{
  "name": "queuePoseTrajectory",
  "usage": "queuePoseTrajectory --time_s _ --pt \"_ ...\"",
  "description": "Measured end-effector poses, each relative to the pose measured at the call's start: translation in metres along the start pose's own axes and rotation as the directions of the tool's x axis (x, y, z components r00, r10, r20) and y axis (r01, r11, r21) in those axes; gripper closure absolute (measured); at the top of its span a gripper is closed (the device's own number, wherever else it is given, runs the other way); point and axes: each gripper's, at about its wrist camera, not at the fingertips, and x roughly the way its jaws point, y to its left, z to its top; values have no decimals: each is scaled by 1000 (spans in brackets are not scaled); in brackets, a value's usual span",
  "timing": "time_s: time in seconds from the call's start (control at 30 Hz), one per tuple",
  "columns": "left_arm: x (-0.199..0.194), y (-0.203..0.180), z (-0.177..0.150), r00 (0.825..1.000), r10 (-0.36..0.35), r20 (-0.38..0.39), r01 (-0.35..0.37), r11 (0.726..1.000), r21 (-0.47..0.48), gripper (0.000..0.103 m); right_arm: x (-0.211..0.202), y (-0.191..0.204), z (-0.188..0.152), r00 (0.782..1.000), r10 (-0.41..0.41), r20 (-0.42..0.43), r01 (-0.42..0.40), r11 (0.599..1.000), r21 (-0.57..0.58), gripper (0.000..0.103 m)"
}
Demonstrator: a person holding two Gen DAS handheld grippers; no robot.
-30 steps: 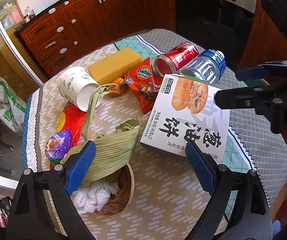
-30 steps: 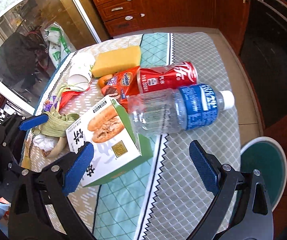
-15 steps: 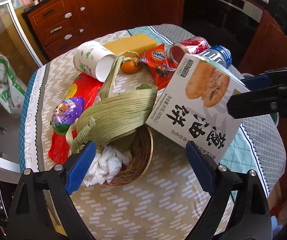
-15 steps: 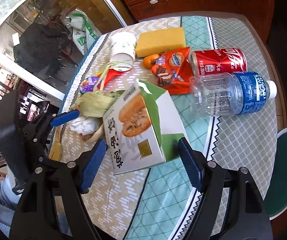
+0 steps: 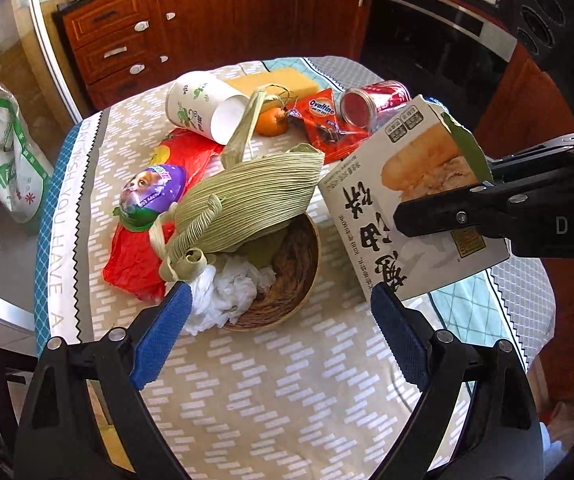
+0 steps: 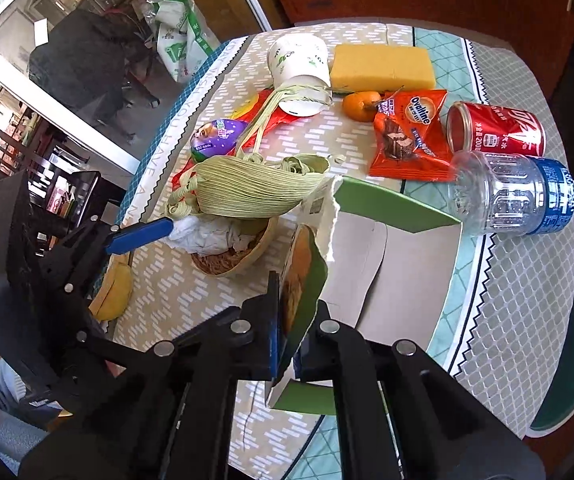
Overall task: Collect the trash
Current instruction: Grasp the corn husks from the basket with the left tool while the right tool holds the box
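A torn white and green pastry box is tilted up off the table, and my right gripper is shut on its side panel. From the left wrist view that gripper crosses the box's lower right corner. My left gripper hangs open above the tablecloth, its jaws empty, just in front of a woven basket holding crumpled white tissue and a green husk. Other trash lies behind: a paper cup, an Ovaltine packet, a red can and a plastic bottle.
A purple egg rests on a red wrapper left of the basket. An orange and a yellow sponge sit at the back. The round table drops off on every side; wooden cabinets stand beyond.
My right gripper has closed onto the box and tipped it up off the table. Both grippers have shifted left across the table, so the basket now lies ahead of the left gripper.
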Motion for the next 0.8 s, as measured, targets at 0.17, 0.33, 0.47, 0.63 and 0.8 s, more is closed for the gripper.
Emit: queuePoseTrajectory --time_s 0.17,0.33,0.47,0.63,0.8 --pt "-16 11 6 1000 11 28 -10 1000 -16 15 -29 -7 -11 998 -7 64 5 999 36 98" --pt "-27 18 27 997 38 61 -38 999 -17 20 -56 -26 -27 992 -43 123 34 996 77 98" --pt "-16 24 45 997 65 41 -66 998 15 32 -57 -38 -36 990 -50 129 37 994 101 98" --pt "12 31 46 996 75 -51 -71 995 72 40 -52 -44 -41 991 -53 126 41 994 100 98" --pt "27 20 50 992 111 -63 -100 984 150 40 -44 -46 -40 992 -41 120 27 992 121 98"
